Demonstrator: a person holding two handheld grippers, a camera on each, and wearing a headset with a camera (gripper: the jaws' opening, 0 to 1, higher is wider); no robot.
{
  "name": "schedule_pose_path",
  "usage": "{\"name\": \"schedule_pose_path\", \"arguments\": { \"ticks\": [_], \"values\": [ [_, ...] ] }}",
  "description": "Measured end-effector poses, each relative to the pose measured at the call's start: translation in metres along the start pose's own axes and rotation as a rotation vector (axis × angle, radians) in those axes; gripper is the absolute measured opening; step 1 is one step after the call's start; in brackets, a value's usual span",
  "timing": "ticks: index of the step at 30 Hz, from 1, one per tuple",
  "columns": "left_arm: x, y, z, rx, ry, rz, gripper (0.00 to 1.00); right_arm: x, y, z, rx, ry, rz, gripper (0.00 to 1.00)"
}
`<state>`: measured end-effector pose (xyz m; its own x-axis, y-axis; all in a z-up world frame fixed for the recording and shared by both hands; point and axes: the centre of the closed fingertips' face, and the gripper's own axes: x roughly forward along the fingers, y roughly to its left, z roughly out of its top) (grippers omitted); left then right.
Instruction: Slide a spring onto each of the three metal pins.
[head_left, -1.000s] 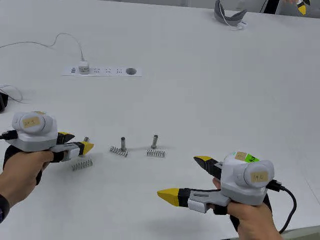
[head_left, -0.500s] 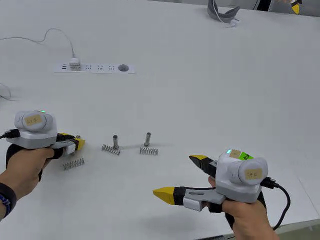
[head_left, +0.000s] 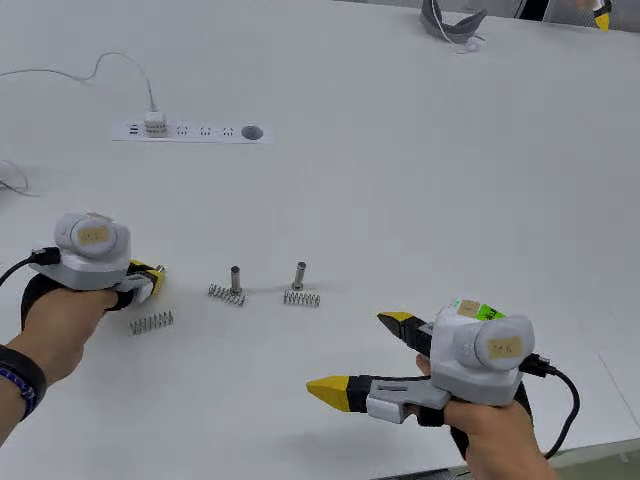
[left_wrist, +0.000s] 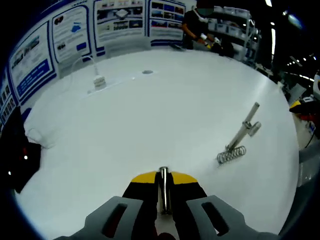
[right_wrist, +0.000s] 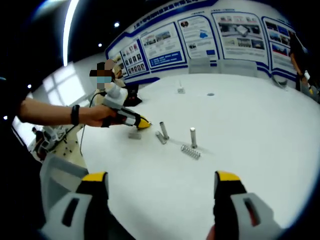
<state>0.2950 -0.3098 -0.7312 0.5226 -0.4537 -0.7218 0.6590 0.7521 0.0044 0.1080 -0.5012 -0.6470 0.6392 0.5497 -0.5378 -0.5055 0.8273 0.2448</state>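
Since a second earlier my left gripper (head_left: 152, 280) had pinched the short grey metal pin (left_wrist: 163, 187); my right gripper (head_left: 362, 354) hung spread wide, well apart; one small steel coil spring (head_left: 151, 322) lay on the white tabletop (head_left: 420, 180) just beside the left gripper.

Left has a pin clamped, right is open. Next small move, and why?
Probably bring the right gripper across to the loose spring lying on the table beside the left gripper and close on it. The left gripper is shut on a bare pin, the right is open and empty, and that spring lies nearest the held pin.
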Motion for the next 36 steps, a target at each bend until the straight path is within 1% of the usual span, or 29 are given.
{"name": "schedule_pose_path", "arguments": {
  "ticks": [1, 2, 3, 4, 8, 12, 13, 15, 18, 25, 36],
  "values": [
    [0.0, -0.001, 0.001, 0.057, 0.002, 0.011, 0.09, 0.0, -0.001, 0.0, 0.001, 0.0, -0.007, 0.9],
    [0.0, -0.003, 0.001, 0.08, -0.001, 0.015, 0.1, 0.0, -0.001, 0.001, 0.001, 0.0, -0.007, 0.9],
    [0.0, -0.006, 0.001, 0.08, 0.001, 0.016, 0.1, -0.001, -0.002, 0.001, 0.004, -0.001, -0.009, 0.9],
    [0.0, -0.007, 0.001, 0.084, -0.004, 0.016, 0.09, -0.001, -0.002, 0.002, 0.004, -0.002, -0.01, 0.9],
    [-0.002, -0.005, 0.001, 0.102, -0.003, 0.024, 0.09, -0.003, -0.003, 0.002, 0.007, -0.005, -0.013, 0.9],
    [-0.003, -0.005, -0.001, 0.077, 0.009, 0.018, 0.08, -0.004, -0.004, 0.0, 0.006, 0.003, -0.015, 0.9],
    [-0.006, -0.003, 0.0, 0.055, 0.0, 0.024, 0.08, -0.004, -0.005, -0.001, 0.007, 0.004, -0.016, 0.9],
    [-0.012, -0.004, 0.006, 0.01, -0.035, 0.015, 0.08, -0.004, -0.005, 0.0, 0.009, 0.001, -0.017, 0.9],
    [-0.016, -0.003, 0.006, 0.018, -0.037, 0.013, 0.08, -0.003, -0.005, 0.002, 0.012, -0.006, -0.016, 0.89],
    [-0.03, -0.005, 0.009, 0.026, -0.062, 0.013, 0.08, -0.002, -0.003, 0.004, 0.01, -0.016, -0.014, 0.89],
    [-0.044, -0.002, 0.008, 0.018, -0.077, 0.019, 0.08, -0.006, -0.006, 0.004, 0.006, -0.013, -0.019, 0.88]
  ]
}}
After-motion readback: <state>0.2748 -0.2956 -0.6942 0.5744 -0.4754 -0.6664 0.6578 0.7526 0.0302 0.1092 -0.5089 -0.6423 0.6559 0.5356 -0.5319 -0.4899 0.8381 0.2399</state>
